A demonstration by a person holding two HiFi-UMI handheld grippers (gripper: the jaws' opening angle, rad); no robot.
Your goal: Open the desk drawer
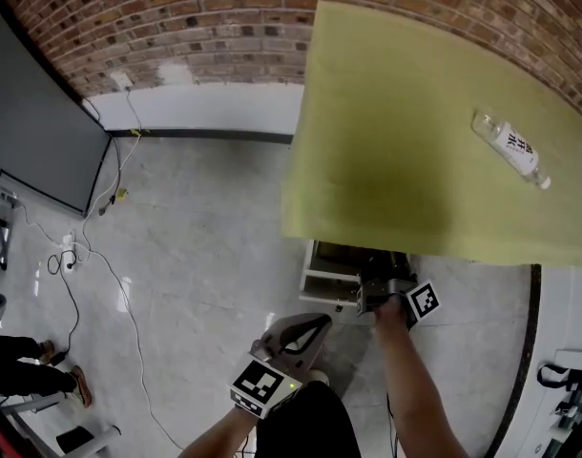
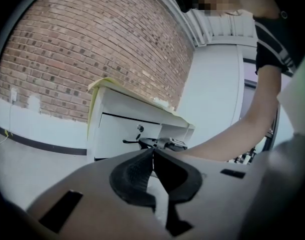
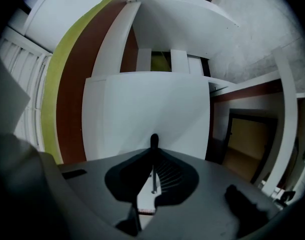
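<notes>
- Drawer (image 1: 331,273) is seen under the near edge of the worktop (image 1: 396,141), at 12 o'clock from the person, with its front faced toward 6 o'clock.
- Its handle (image 3: 153,142) is clenched by the right tool (image 3: 153,154): a thin bar is pinched between the jaws, with the white front close behind.
- A straight pull toward 6 o'clock, along the slide axis, is judged to be called for.
- Left tool (image 1: 305,330) is clenched on nothing, at 7 o'clock from the drawer and farther off.
- A bottle (image 1: 510,148) is laid on the yellow-covered worktop at 2 o'clock.
- Tiled floor (image 1: 196,237), cables (image 1: 72,256) and a brick wall (image 1: 224,17) are seen from 9 to 12 o'clock.
</notes>
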